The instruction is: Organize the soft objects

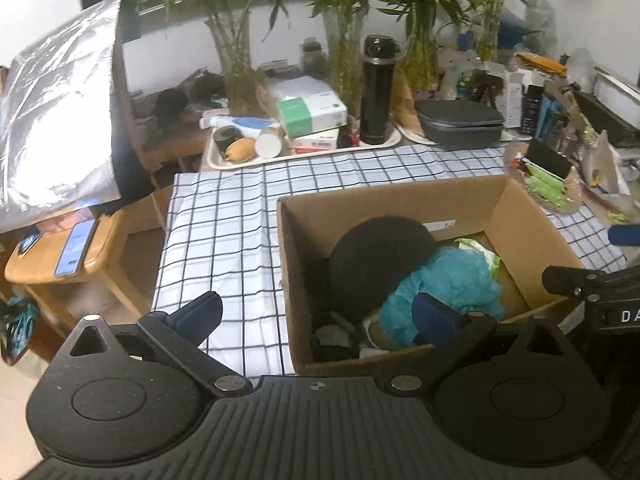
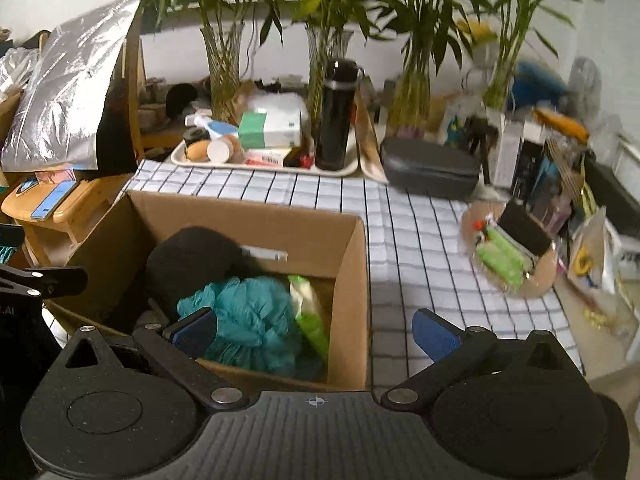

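An open cardboard box [image 1: 532,236] [image 2: 352,280] stands on the checked tablecloth. Inside lie a black round soft thing [image 1: 380,256] [image 2: 192,260], a teal mesh sponge [image 1: 452,284] [image 2: 248,316] and a green-and-white packet [image 1: 480,252] [image 2: 310,312]. My left gripper [image 1: 320,314] is open and empty, straddling the box's near left corner. My right gripper [image 2: 316,330] is open and empty, straddling the box's near right corner. Part of each gripper shows at the other view's edge.
A tray [image 1: 304,152] [image 2: 260,166] with a black flask [image 1: 376,88] [image 2: 336,116], a tissue box and small items stands at the back among glass vases with plants. A grey case [image 1: 460,122] [image 2: 430,170], a snack basket [image 2: 512,252] and clutter lie right. A wooden chair with a phone [image 1: 76,248] stands left.
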